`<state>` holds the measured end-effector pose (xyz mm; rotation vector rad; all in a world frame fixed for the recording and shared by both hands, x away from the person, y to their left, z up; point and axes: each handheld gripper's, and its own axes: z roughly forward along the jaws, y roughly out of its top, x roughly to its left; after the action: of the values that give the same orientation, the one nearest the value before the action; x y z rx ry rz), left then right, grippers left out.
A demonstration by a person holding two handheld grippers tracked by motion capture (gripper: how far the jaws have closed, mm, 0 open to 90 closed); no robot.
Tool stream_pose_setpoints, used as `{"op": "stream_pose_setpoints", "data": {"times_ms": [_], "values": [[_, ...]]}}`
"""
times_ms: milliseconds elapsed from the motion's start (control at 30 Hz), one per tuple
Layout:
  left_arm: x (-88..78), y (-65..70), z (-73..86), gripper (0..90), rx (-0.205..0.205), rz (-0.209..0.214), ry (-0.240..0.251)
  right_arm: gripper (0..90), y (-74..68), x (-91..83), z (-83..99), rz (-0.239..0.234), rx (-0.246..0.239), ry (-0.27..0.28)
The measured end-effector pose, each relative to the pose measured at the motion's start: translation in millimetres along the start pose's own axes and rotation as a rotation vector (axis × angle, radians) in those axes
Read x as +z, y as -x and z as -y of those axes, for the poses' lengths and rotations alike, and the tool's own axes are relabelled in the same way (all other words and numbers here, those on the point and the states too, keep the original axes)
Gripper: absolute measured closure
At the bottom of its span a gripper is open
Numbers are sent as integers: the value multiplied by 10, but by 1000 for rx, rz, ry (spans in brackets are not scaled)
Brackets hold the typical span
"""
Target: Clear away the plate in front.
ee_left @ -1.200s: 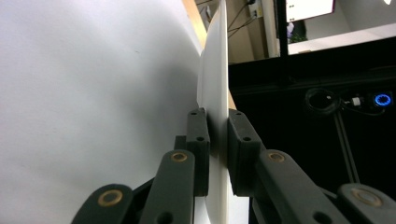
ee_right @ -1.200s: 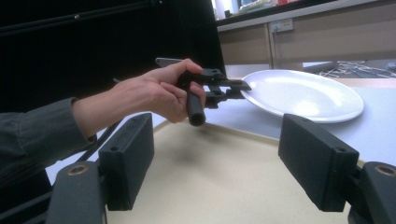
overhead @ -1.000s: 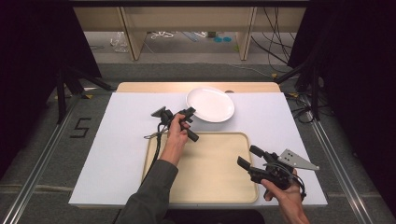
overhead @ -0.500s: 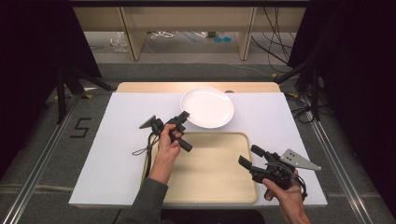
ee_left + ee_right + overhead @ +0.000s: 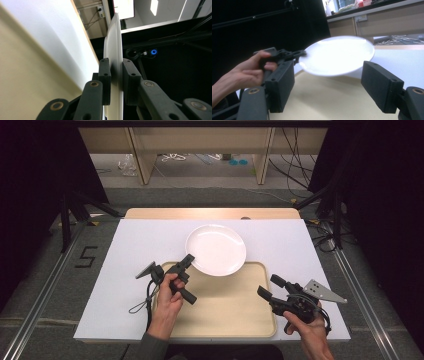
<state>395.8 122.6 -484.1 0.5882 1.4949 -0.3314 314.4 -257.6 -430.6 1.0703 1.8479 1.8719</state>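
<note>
A person sits at a table with a hand-held gripper in each hand. Nearest the viewer, the right gripper (image 5: 267, 287) hangs above the near right corner of a pale wooden tray (image 5: 225, 315), its jaws spread wide with nothing between them and pointing up and left toward the plate. Across the tray from it, the left gripper (image 5: 189, 259) is held over the tray's left edge, its jaws closed narrowly on the rim of a white plate (image 5: 216, 248). The left gripper view looks straight along that grip: one black pad (image 5: 105, 75) lies on each face of the thin white rim (image 5: 115, 50), and the jaws have just been opening a little while the plate stands between them. From the right gripper view the plate (image 5: 337, 55) floats tilted just above the tray, ahead of the open jaws, with the left hand (image 5: 247, 71) beyond it to the left. In the high view the plate extends up and right from the left gripper, its near edge overlapping the tray's far rim, the rest above the white table cover (image 5: 125, 245). The step in hand appears to be carrying the plate onto the tray. The next move probably calls for bringing it level over the tray's middle, lowering it until it rests flat, then opening the left jaws and sliding them off the rim without tipping it.
</note>
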Motion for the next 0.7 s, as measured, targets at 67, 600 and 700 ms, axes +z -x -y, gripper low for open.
{"op": "stream_pose_setpoints", "data": {"times_ms": [67, 600, 700], "values": [[-103, -12, 43, 779, -7, 0, -5, 280, 11, 4, -1, 4, -1, 24], [-427, -56, 316, 774, -21, 19, -50, 281, 49, -39, -2, 15, 51, 27], [-479, -95, 330, 772, -28, 13, -56, 281, 54, -41, 1, 16, 64, 32]]}}
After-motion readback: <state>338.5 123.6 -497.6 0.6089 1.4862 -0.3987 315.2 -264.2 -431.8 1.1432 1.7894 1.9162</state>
